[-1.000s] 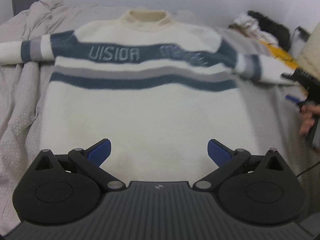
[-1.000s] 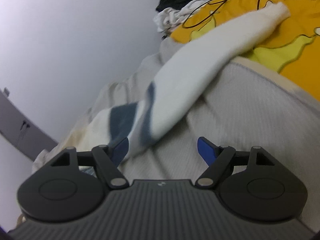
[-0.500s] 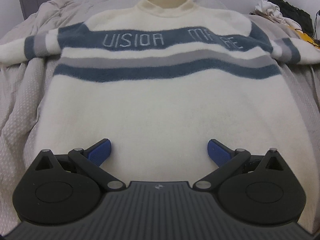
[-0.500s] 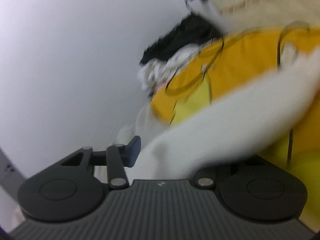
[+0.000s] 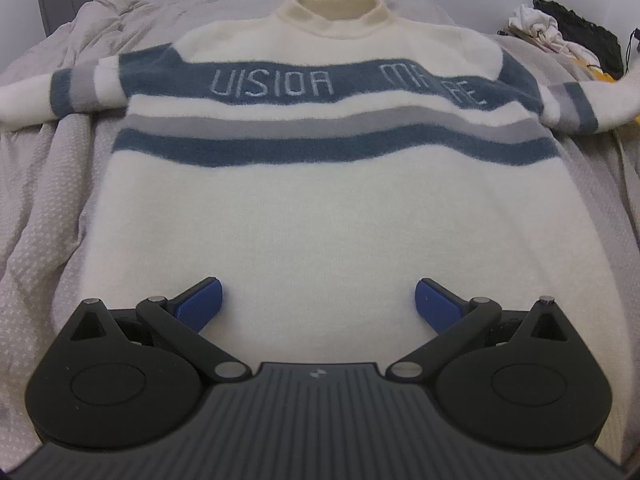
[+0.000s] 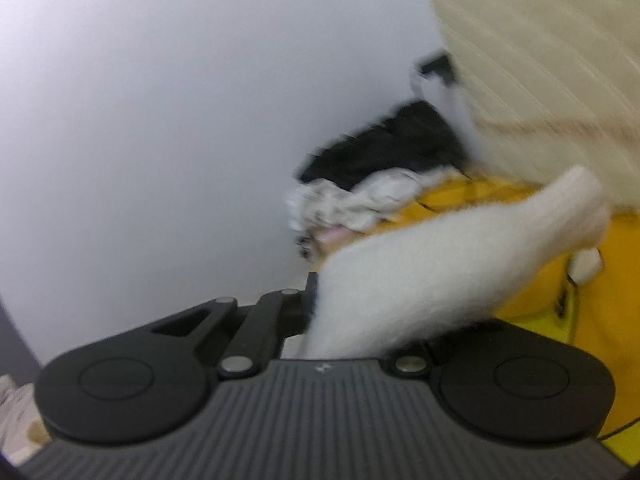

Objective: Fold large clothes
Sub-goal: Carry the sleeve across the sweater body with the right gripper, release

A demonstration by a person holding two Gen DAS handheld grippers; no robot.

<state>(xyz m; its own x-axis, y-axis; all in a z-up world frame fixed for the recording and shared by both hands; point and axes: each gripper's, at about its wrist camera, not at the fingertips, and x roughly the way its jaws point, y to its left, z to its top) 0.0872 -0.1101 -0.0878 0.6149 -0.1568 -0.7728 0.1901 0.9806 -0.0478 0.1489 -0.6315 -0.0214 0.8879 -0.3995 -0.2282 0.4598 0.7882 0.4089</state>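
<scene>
A cream sweater (image 5: 320,216) with blue and grey stripes and pale lettering lies flat, front up, on a grey bedspread (image 5: 44,200), both sleeves spread out. My left gripper (image 5: 318,300) is open, its blue pads just above the sweater's lower body, holding nothing. In the right wrist view my right gripper (image 6: 340,320) is shut on the sweater's white right sleeve (image 6: 440,264), which rises out from between the fingers; the right finger is hidden by the sleeve.
A pile of black and white clothes (image 5: 560,32) sits at the bed's far right, also in the right wrist view (image 6: 380,176). A yellow cloth (image 6: 592,304) with a thin cable lies under the sleeve. A white wall stands behind.
My right gripper closed on the sleeve and lifted it, swinging its view up toward the wall. My left gripper moved over the sweater's middle and stayed open.
</scene>
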